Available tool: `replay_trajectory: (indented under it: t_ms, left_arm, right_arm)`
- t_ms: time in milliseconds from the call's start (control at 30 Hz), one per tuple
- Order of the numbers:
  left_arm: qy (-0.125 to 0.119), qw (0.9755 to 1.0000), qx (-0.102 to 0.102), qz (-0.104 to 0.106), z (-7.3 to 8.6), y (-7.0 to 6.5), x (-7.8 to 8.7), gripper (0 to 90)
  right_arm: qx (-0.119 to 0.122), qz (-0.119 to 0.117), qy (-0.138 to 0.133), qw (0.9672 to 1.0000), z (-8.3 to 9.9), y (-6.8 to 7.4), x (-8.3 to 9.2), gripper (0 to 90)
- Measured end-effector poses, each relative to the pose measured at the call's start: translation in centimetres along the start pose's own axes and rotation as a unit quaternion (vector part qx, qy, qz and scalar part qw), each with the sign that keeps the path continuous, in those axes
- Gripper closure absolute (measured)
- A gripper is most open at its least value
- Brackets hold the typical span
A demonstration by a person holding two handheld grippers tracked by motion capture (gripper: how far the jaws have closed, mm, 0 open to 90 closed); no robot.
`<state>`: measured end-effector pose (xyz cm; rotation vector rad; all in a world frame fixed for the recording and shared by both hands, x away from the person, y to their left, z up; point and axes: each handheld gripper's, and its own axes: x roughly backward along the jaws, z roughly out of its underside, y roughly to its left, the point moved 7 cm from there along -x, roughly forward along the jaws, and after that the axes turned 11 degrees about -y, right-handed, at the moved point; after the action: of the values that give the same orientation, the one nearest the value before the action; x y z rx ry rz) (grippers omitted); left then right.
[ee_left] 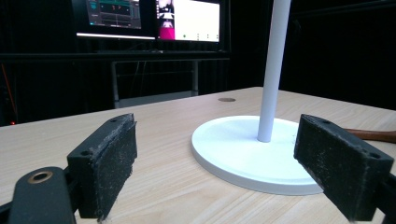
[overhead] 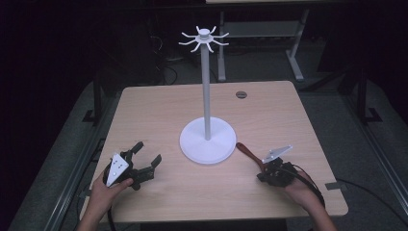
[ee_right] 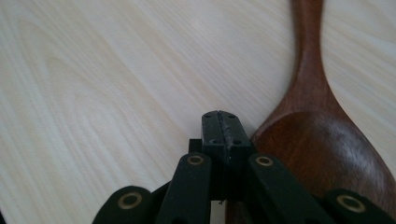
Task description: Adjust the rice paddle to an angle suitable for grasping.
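I have the left tongs (overhead: 146, 161) low over the near left part of the table (overhead: 159, 101), their jaws spread wide apart with nothing between them. In the left gripper view they frame the white stand (ee_left: 254, 151), whose round base sits at the middle of the table with its pole rising straight up to a crown of curved hooks (overhead: 204, 38). My right tongs (ee_right: 223, 126) are pressed together, empty, tips down near the tabletop. A dark wooden spoon (ee_right: 322, 140) lies flat just beside them, its bowl right against their side; whether they touch I cannot tell. In the high view its handle (overhead: 246, 151) points toward the stand's base.
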<state>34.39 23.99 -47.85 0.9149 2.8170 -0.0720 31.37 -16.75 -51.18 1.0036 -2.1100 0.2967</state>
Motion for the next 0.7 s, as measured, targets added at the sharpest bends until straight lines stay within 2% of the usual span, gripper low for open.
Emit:
replay_trajectory:
  t_ms: [33,167,367,500,600,700]
  left_arm:
    - [0.000,1.0000,0.000,0.000,0.0,0.0,0.0,12.7]
    - [0.000,1.0000,0.000,0.000,0.0,0.0,0.0,12.7]
    - [0.000,1.0000,0.000,0.000,0.0,0.0,0.0,12.7]
    - [0.000,1.0000,0.000,0.000,0.0,0.0,0.0,12.7]
    - [0.001,1.0000,-0.001,0.000,0.0,0.0,0.0,12.7]
    - [0.001,1.0000,-0.002,0.001,0.0,0.0,0.0,12.7]
  right_arm:
    - [-0.010,0.001,0.001,1.0000,0.1,-0.1,0.2,89.7]
    - [-0.022,0.012,-0.002,0.9997,0.5,-1.2,0.7,89.7]
    - [-0.027,0.018,-0.006,0.9995,0.9,-2.5,1.3,89.7]
    - [-0.031,0.016,-0.014,0.9993,0.8,-2.6,1.6,89.6]
    - [-0.033,0.001,-0.029,0.9990,0.4,-2.3,1.7,89.5]
    - [-0.031,0.002,-0.036,0.9989,0.1,-2.4,1.9,88.8]
